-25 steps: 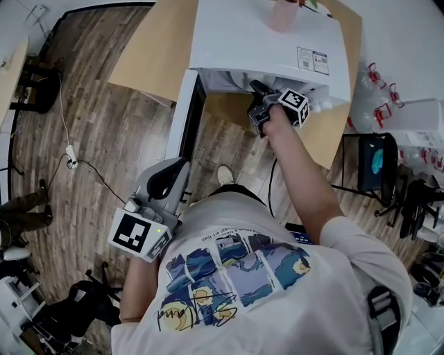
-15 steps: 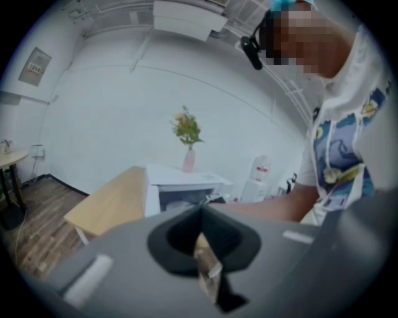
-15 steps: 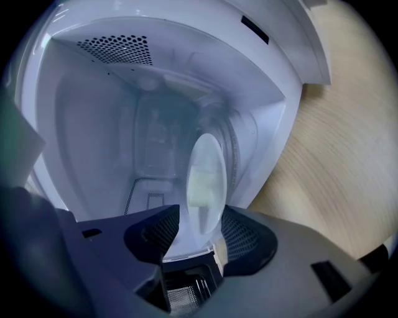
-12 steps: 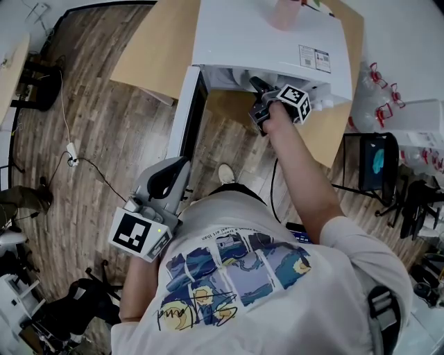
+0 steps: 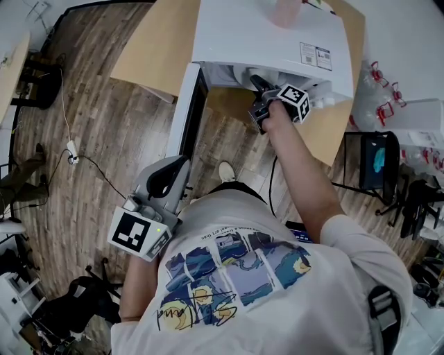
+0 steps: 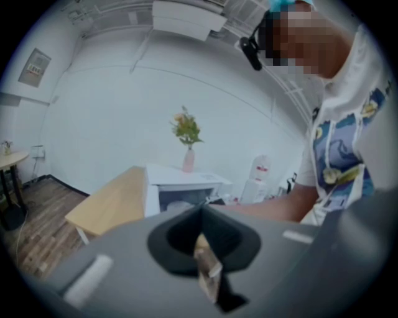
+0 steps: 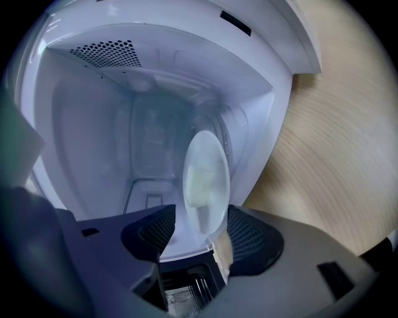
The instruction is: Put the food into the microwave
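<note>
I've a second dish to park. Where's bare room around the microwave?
Bare: the wooden table left of the open door, and the microwave top in front of the pink vase. Crowded: the cavity mouth, where the plate sits between the opening fingers of the right gripper.

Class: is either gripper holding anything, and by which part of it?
Nothing is gripped. The near rim of the plate sits between the jaws of the right gripper, which are opening. The left gripper holds nothing.

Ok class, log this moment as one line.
right tool: opening, plate of food between jaws, inside microwave | left tool: shut, empty
</note>
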Available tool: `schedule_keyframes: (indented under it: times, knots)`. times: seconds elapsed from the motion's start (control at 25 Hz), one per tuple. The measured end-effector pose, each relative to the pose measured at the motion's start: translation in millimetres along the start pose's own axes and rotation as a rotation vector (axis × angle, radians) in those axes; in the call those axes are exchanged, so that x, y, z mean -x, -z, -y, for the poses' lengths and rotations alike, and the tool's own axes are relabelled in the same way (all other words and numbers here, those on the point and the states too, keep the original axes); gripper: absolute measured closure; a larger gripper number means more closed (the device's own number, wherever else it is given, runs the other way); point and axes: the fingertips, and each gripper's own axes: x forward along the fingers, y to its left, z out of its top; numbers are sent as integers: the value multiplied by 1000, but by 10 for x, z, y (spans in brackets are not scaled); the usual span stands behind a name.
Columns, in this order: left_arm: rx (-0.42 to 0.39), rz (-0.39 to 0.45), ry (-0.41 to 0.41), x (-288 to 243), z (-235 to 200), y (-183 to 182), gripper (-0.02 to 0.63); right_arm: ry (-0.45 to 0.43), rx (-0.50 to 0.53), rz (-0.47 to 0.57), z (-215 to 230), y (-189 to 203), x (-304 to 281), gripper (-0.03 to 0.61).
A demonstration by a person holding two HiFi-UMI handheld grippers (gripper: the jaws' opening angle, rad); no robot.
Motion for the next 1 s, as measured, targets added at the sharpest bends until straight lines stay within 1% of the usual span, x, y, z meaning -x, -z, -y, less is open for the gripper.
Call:
schedule_keyframes:
  times: [0.28, 0.6, 0.76, 0.92, 0.96, 1.0]
  knots:
    - [1, 7, 0, 40, -11, 26, 604, 2, 8, 15, 94, 31, 83, 342]
    - [-8, 24, 31, 232, 36, 85, 604, 1, 28, 13, 252, 243, 370, 342]
    - [-14, 35, 48, 406, 45, 138, 604, -9, 72, -6, 268, 465, 548, 342]
    - [-15, 48, 66, 605, 56, 210, 604, -14, 135, 3, 265, 665, 777, 344]
    - [-15, 49, 70, 661, 57, 234, 604, -16, 156, 4, 260, 727, 836, 369]
    - [-16, 50, 74, 717, 57, 260, 604, -17, 183, 4, 253, 793, 898, 436]
